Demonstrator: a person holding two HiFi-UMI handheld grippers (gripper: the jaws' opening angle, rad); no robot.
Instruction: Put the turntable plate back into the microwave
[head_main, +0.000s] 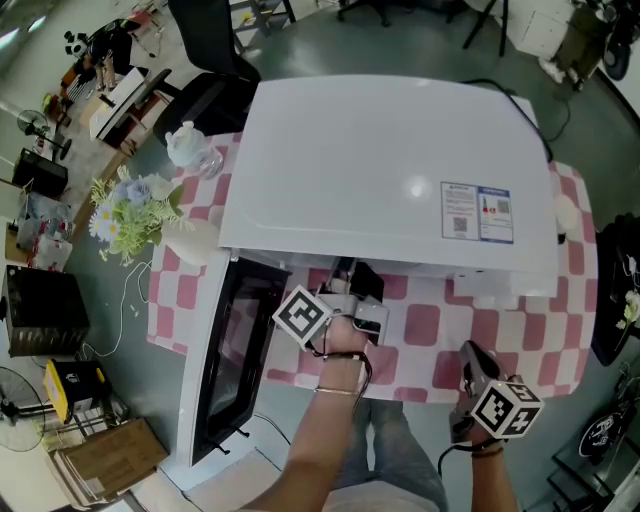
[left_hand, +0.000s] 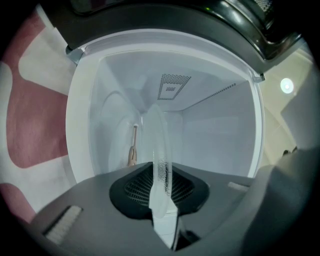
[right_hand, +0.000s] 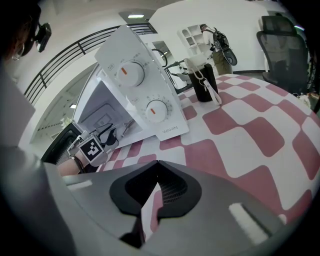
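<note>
The white microwave (head_main: 390, 170) stands on the pink-checked table (head_main: 430, 335) with its door (head_main: 235, 350) swung open toward me. My left gripper (head_main: 350, 285) is at the mouth of the cavity, pointing level into it. In the left gripper view it (left_hand: 160, 197) is shut on the clear glass turntable plate (left_hand: 157, 145), seen edge-on and reaching into the white cavity (left_hand: 215, 125). My right gripper (head_main: 478, 375) rests over the table to the right of the microwave's front, shut and empty (right_hand: 156, 192). In the head view the microwave top hides the plate.
A vase of flowers (head_main: 130, 205) and a clear bottle (head_main: 190, 145) stand on the table left of the microwave. A black holder (right_hand: 202, 82) stands beyond the microwave's knob panel (right_hand: 145, 95). Boxes and a fan sit on the floor at the left.
</note>
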